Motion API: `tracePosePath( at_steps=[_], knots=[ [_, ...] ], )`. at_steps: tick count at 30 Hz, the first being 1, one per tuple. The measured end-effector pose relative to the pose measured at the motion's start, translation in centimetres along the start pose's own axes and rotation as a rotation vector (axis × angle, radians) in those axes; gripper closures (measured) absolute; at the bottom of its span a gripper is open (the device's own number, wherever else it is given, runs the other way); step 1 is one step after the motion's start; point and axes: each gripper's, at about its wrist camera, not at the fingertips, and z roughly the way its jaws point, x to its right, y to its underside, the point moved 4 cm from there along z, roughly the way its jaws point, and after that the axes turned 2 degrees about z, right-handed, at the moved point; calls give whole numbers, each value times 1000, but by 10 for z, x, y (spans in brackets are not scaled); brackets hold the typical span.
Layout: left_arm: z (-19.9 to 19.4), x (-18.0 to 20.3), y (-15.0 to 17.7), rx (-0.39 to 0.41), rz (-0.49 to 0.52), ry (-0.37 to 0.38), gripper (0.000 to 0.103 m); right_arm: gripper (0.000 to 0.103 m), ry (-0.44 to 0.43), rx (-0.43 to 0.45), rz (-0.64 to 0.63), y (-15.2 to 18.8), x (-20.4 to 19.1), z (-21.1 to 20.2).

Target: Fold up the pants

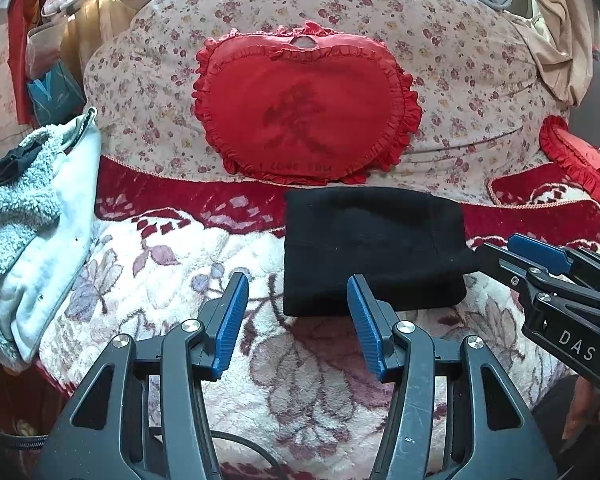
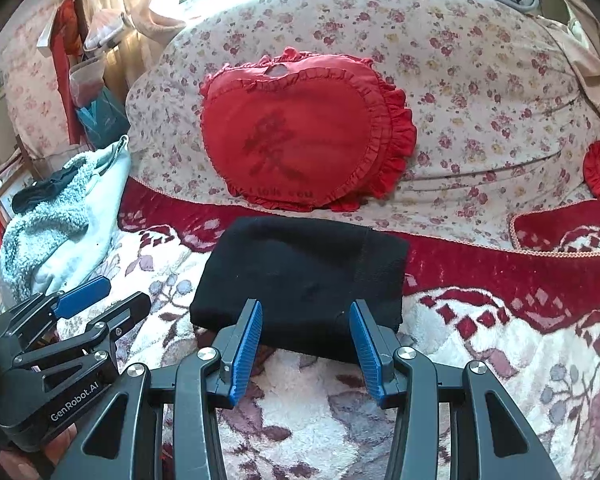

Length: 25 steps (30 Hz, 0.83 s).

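Observation:
The black pants (image 1: 371, 248) lie folded into a compact rectangle on the floral blanket (image 1: 172, 280), just in front of the red heart cushion. They also show in the right wrist view (image 2: 300, 280). My left gripper (image 1: 298, 320) is open and empty, at the pants' near left corner. My right gripper (image 2: 305, 340) is open and empty, its fingertips over the pants' near edge. The right gripper shows at the right of the left wrist view (image 1: 511, 254); the left gripper shows at the left of the right wrist view (image 2: 112, 296).
A red heart cushion (image 1: 303, 108) leans on the flowered sofa back (image 1: 459, 60). A pale blue fleece garment (image 1: 32, 216) lies heaped at the left. A second red cushion (image 1: 579, 160) sits at the right. Bags and curtains hang at the far left.

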Motion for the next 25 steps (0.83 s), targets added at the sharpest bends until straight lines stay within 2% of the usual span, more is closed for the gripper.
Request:
tracePosePath(
  at_steps=[15,20,25],
  knots=[
    [2,-1,3,-5,1,3,52,59,0,-13,0,3,-3,3],
    [1,-3,3,19,-7,-2,52,59,-4,-17,2,5,-3,4],
    [5,-9,4,8,-17,2,52,59,4,-16,25,10,14,9]
  ],
)
